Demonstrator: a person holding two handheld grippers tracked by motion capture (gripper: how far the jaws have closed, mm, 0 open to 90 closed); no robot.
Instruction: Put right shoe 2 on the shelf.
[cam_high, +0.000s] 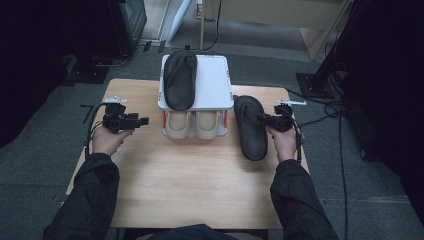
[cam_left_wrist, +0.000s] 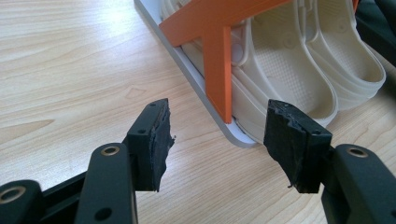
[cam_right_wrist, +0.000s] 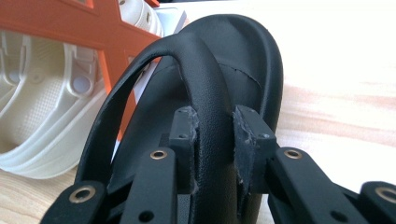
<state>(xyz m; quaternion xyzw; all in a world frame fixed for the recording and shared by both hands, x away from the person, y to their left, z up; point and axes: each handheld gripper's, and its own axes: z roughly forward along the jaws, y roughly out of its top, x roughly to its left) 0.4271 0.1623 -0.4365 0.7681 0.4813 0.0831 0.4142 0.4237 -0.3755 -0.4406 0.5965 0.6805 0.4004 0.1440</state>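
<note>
A black flip-flop (cam_high: 251, 128) lies lengthways on the wooden table (cam_high: 190, 185), right of the shoe rack (cam_high: 215, 82). My right gripper (cam_high: 263, 118) is shut on the flip-flop's strap (cam_right_wrist: 212, 107), pads pressing both sides of it. A second black flip-flop (cam_high: 180, 77) rests on the rack's white top shelf. Two cream slippers (cam_high: 196, 125) sit on the lower shelf, toes toward me. My left gripper (cam_high: 145, 120) hovers open at the left of the rack, with nothing between its pads (cam_left_wrist: 154, 140); beyond them are the rack's orange brace (cam_left_wrist: 217, 60) and the cream slippers (cam_left_wrist: 299, 70).
The rack stands at the table's far edge, middle. Broad bare wood stretches between the person's forearms toward the near edge. Cables trail off the table's right side onto the grey floor. Dark equipment stands beyond the table at the left and right.
</note>
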